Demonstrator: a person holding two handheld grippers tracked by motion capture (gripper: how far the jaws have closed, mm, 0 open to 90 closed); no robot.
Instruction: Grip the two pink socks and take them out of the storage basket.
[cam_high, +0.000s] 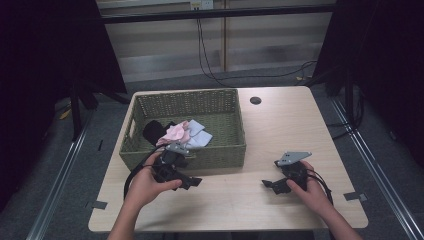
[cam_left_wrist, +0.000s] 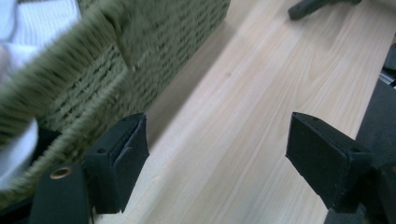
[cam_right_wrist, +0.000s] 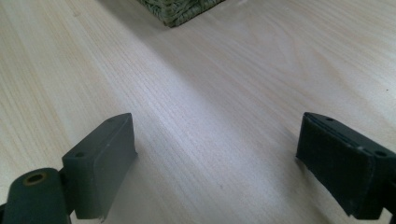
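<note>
We hold the left tool (cam_high: 192, 182) low at the basket's (cam_high: 225, 152) near wall, left of centre in the frame, jaws apart and empty, likely ready to reach in. The right tool (cam_high: 268, 184) waits lower right over bare desk (cam_high: 280, 125), jaws apart, holding nothing. The basket holds a heap of clothes (cam_high: 181, 132), pink, pale blue and black, at its left end.

In the left gripper view, the woven olive-green basket (cam_left_wrist: 116, 60) at upper left is motion-blurred and cut off by the top and left edges; white cloth (cam_left_wrist: 42, 23) inside it is a smear. In the right gripper view, only a basket corner (cam_right_wrist: 180, 9) clears the top edge. In the high view, the left hand-held gripper (cam_high: 192, 182) hides part of the basket's near wall, and the black cloth (cam_high: 152, 130) inside is too dark to read.
</note>
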